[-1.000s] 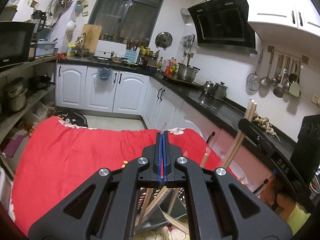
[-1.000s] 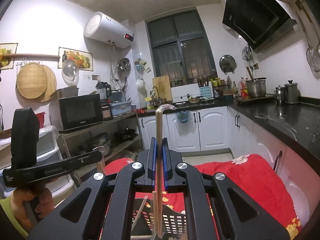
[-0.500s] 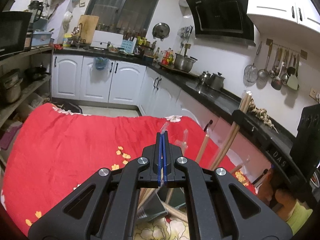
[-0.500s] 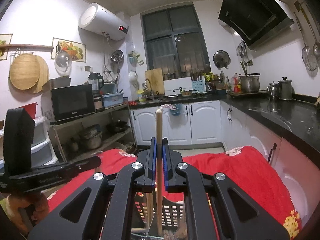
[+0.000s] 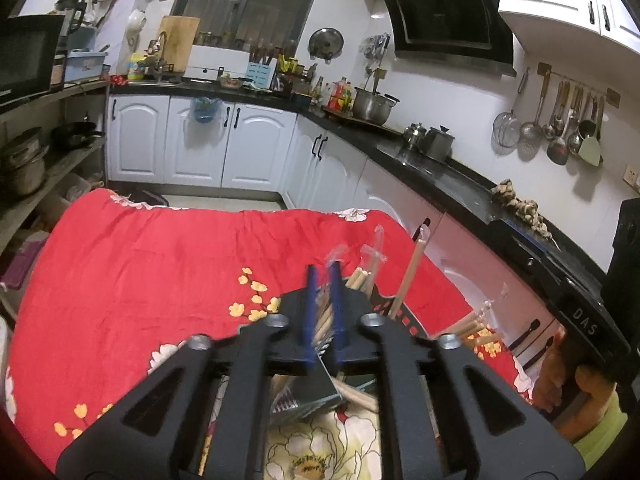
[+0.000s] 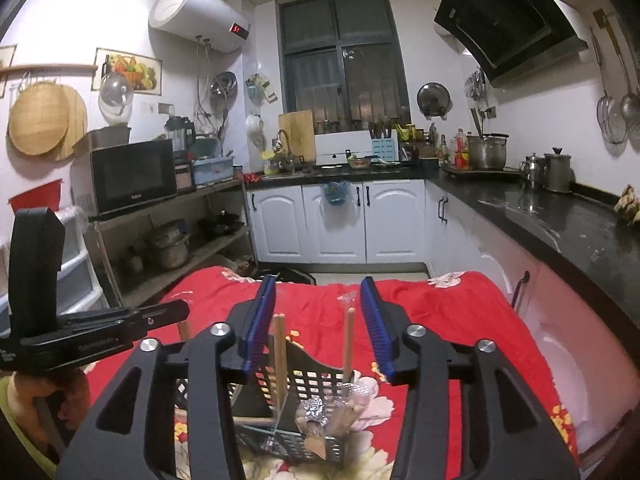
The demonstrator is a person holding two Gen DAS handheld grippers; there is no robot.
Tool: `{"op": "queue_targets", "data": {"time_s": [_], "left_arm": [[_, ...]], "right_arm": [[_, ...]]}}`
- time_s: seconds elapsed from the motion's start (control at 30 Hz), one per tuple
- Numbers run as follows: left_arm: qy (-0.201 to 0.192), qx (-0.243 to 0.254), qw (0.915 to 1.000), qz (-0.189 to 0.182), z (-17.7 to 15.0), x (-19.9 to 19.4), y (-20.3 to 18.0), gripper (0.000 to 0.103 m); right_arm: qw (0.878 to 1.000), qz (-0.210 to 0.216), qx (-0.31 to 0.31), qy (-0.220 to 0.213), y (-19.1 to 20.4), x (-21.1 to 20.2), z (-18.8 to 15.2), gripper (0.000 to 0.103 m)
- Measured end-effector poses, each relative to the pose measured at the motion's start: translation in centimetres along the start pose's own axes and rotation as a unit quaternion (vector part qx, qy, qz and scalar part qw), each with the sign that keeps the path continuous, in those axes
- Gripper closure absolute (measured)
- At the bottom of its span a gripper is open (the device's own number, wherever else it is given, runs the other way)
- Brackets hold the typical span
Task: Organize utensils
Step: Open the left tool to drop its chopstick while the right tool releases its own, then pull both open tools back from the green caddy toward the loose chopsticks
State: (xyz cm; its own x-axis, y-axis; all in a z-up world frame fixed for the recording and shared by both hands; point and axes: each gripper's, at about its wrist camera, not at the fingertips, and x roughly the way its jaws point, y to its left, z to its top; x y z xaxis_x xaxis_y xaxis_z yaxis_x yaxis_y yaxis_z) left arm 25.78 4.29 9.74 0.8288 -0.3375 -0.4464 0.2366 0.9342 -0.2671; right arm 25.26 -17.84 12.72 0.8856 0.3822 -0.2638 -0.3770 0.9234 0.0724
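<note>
A black perforated basket point(image 6: 316, 380) sits on a table under a red floral cloth point(image 6: 460, 312), with wooden chopsticks standing in it. My right gripper point(image 6: 318, 312) hovers just above it with its jaws opening. Two chopsticks point(image 6: 280, 356) rise in the gap between the blue pads, touching neither. My left gripper point(image 5: 322, 280) is low over the same basket point(image 5: 404, 317), jaws opening a narrow slit. Plastic-wrapped chopsticks point(image 5: 360, 276) show through and behind the slit, and none is pinched. A taller chopstick point(image 5: 412, 268) leans to the right.
Foil-wrapped pieces point(image 6: 316, 406) lie in the basket's front. A dark counter point(image 5: 460, 184) with white cabinets runs along the right, close to the table edge. A shelf with a microwave point(image 6: 132, 176) stands on the left. The other tool's black body point(image 6: 100, 336) and a hand point(image 5: 556, 376) are close by.
The right jaws have opened off the wooden chopstick, which now stands in the basket. The left gripper has sunk toward the basket and its shut pads have parted slightly.
</note>
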Motion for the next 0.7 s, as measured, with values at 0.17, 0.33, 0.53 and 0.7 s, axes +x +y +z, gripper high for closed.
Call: {"op": "queue_targets", "data": {"time_s": [0.17,0.33,0.53,0.7], "left_arm": [[-0.005,-0.004,0.9999,0.011,-0.2,-0.9,0.3,0.074],[-0.019,-0.010,0.9997,0.013,0.0,-2.3,0.4,0.049],[-0.042,-0.013,0.9989,0.016,0.6,-4.6,-0.1,0.018],[-0.057,-0.021,0.9982,0.002,0.3,-6.5,-0.9,0.011]], "right_arm": [[1.000,0.002,-0.012,-0.005,0.2,-1.5,0.3,0.044],[1.000,0.004,-0.010,-0.002,-0.2,-3.0,0.2,0.032],[1.000,0.010,-0.021,0.007,-0.1,-4.5,0.0,0.029],[1.000,0.024,-0.020,0.002,0.1,-6.0,-0.2,0.024]]}}
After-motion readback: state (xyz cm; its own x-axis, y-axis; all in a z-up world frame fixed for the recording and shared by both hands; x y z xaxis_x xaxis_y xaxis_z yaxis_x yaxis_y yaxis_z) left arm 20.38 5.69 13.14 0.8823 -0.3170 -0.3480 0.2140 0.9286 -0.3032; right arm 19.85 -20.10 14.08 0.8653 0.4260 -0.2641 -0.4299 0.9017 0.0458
